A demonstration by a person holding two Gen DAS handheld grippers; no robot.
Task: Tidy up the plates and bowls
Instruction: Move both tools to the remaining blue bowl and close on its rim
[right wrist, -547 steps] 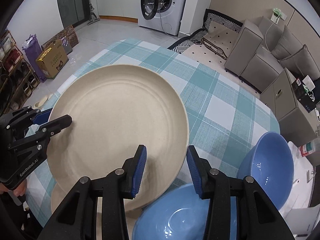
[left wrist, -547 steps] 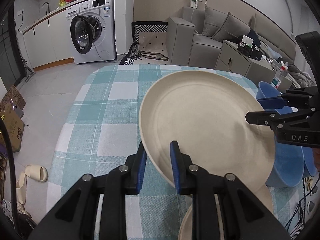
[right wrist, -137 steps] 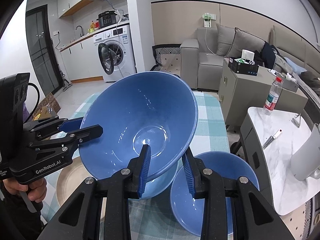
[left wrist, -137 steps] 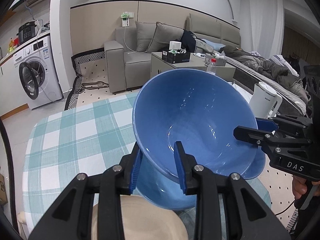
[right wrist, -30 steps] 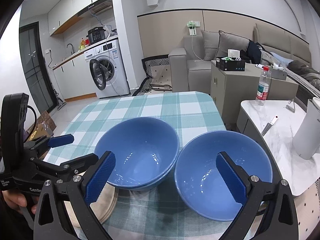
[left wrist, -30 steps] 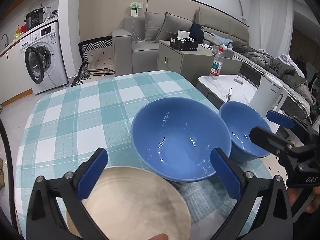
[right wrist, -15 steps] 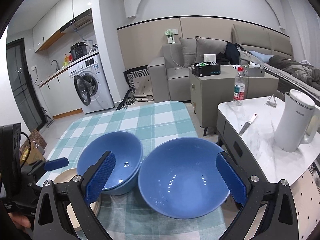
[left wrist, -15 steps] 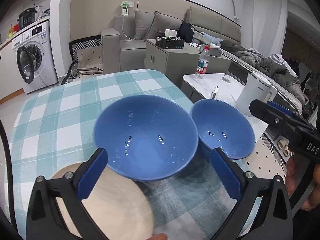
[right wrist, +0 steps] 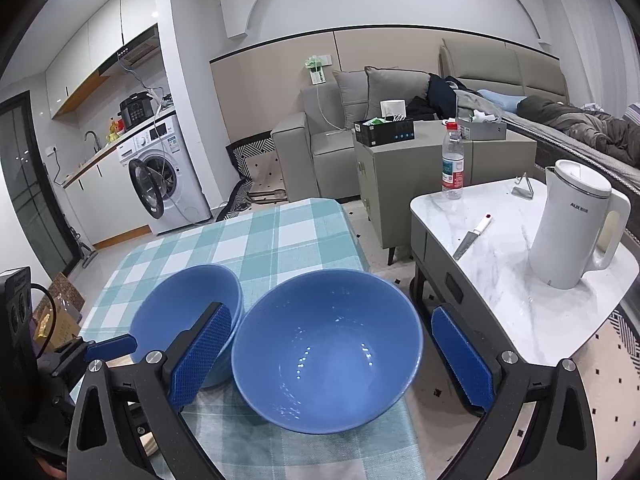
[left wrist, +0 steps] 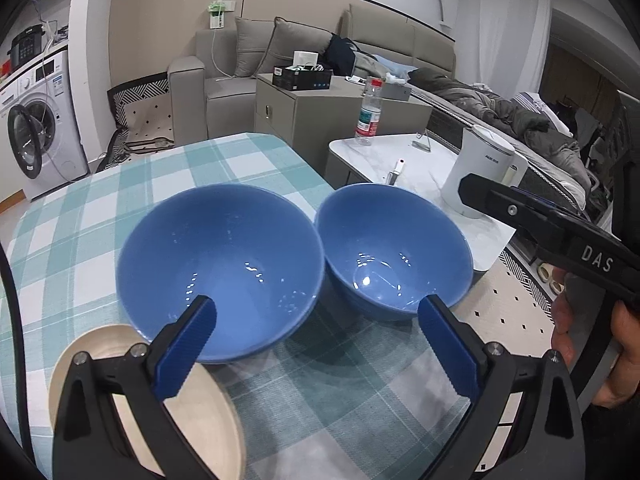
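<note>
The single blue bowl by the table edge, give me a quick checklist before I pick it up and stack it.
1. Right gripper open: ok.
2. Left gripper open, holding nothing: ok.
3. Single blue bowl upright, looks empty: ok.
4. Its rim lies between the right fingers: cannot tell.
5. Stacked blue bowls upright, top one free to receive: ok.
6. Single bowl well clear of the tablecloth edge: not ok, it sits at the corner.
</note>
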